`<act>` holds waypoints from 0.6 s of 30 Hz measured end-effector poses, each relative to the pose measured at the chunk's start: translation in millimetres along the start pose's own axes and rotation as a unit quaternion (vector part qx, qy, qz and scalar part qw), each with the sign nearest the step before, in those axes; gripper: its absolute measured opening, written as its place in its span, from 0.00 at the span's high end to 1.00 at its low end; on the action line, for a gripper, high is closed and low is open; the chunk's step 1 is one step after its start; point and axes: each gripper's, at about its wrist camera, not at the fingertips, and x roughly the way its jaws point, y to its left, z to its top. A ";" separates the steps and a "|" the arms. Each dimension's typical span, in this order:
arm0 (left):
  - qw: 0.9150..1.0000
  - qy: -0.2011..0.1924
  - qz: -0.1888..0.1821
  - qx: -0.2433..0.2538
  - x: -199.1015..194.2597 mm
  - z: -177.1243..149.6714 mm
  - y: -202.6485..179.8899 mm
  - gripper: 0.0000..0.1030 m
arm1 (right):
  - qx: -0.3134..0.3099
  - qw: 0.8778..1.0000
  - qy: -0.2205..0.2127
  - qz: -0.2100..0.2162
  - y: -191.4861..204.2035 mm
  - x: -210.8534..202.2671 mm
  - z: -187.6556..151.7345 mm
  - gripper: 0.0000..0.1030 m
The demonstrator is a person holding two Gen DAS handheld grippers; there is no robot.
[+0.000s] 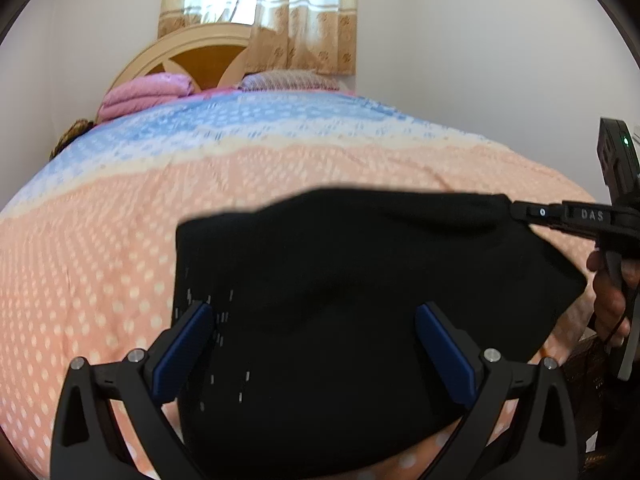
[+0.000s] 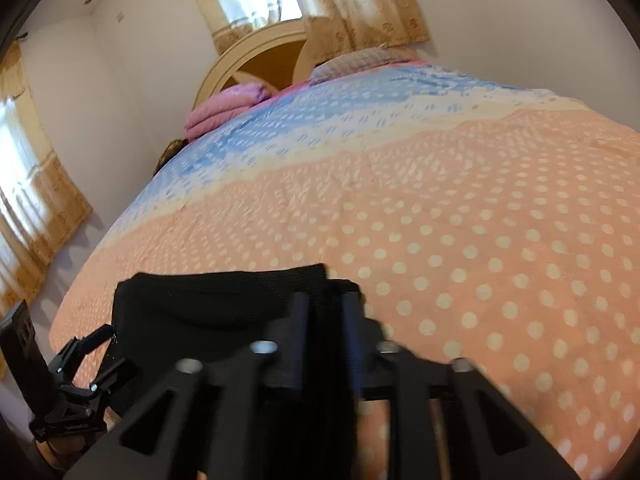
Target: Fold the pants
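The black pants (image 1: 340,280) lie folded on the near part of the bed, with small white marks on their left side. My left gripper (image 1: 316,320) is open, its blue pads (image 1: 184,348) spread wide over the pants and holding nothing. My right gripper (image 2: 326,308) is shut on the pants' right edge (image 2: 224,300). In the left wrist view the right gripper (image 1: 516,210) pinches the cloth's far right corner and lifts it slightly. In the right wrist view the left gripper (image 2: 104,344) shows open at the pants' left end.
The bed cover (image 1: 100,248) is peach with white dots, turning blue farther back. Folded pink blankets (image 1: 144,94) and a pillow (image 1: 288,80) lie by the round headboard (image 1: 192,52). Curtained windows (image 2: 36,208) and walls surround the bed. The bed's left edge drops to the floor (image 2: 76,248).
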 end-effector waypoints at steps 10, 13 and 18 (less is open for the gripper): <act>0.998 0.042 0.043 0.032 46.0 39.1 -5.3 0.00 | -0.132 0.989 0.045 0.046 48.1 -31.8 -49.1 0.68; 0.995 0.085 0.040 0.034 67.9 36.2 -4.5 0.00 | -0.145 0.987 0.067 0.029 39.3 -19.1 -61.4 0.68; 0.996 0.074 0.044 0.024 54.3 33.1 -2.3 0.00 | -0.141 0.987 0.072 0.032 39.7 -24.4 -54.9 0.68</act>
